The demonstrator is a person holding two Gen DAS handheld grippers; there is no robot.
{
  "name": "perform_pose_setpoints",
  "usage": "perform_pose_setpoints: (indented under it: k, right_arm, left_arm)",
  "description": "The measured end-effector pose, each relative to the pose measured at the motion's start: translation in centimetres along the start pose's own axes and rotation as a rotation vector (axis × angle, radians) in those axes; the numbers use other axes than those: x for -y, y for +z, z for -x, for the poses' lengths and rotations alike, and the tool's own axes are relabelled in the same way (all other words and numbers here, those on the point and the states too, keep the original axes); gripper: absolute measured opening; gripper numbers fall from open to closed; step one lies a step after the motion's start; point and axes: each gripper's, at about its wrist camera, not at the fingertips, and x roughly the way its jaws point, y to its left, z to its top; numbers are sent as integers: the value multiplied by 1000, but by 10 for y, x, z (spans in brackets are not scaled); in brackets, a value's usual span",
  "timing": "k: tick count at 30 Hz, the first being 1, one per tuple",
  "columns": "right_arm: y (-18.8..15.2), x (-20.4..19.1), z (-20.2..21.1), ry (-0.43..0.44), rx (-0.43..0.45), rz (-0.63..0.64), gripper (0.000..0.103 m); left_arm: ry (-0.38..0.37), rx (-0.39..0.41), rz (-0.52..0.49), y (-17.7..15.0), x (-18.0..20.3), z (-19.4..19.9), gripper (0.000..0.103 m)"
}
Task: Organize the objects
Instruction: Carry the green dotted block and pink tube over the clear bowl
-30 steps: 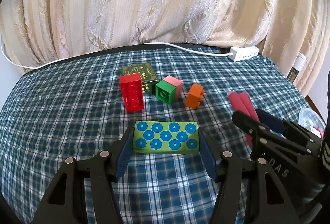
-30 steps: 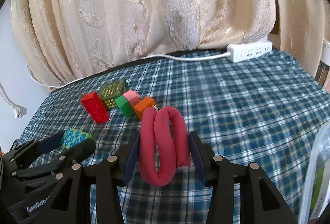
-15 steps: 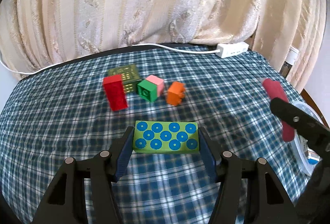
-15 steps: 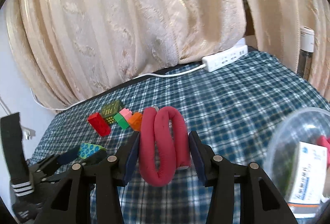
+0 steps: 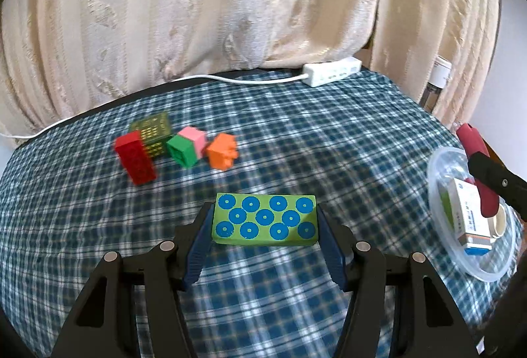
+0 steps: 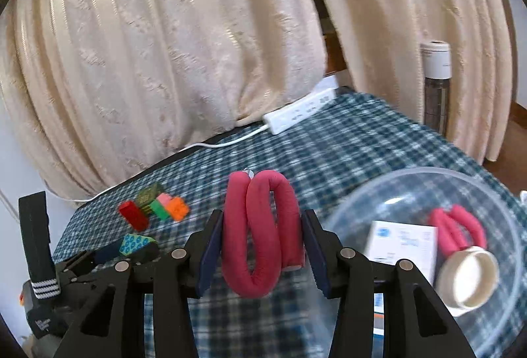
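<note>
My left gripper [image 5: 265, 237] is shut on a green block with blue dots [image 5: 265, 219], held above the checked tablecloth. My right gripper [image 6: 260, 246] is shut on a folded red foam roller [image 6: 260, 233], just left of a clear plastic bowl [image 6: 507, 246]. The bowl holds a white box [image 6: 403, 241], another red roller [image 6: 457, 228] and a white ring [image 6: 469, 279]. In the left wrist view the bowl [image 5: 434, 167] sits at the right edge, with the right gripper's finger and its roller [image 5: 476, 150] over it. In the right wrist view the left gripper [image 6: 131, 247] shows at lower left.
A cluster of blocks lies at the far left: red [image 5: 135, 157], dark green [image 5: 152, 132], green [image 5: 182, 152], pink [image 5: 194, 136] and orange [image 5: 222, 154]. A white power strip [image 5: 332, 74] and its cable lie by the cream curtain [image 5: 230, 2]. A bottle [image 6: 436, 84] stands beyond the table's right edge.
Both grippers have moved to the right with their loads. The block cluster has slid left in both views, and the bowl has come into view beside the right gripper.
</note>
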Motion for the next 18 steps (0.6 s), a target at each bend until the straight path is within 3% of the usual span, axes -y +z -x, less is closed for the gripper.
perform_pose_setpoints:
  k: [18]
  right_arm:
    - [-5,101,48,-167,58,-138,51]
  left_arm:
    - [-127,-25,-134,4,80,2,61]
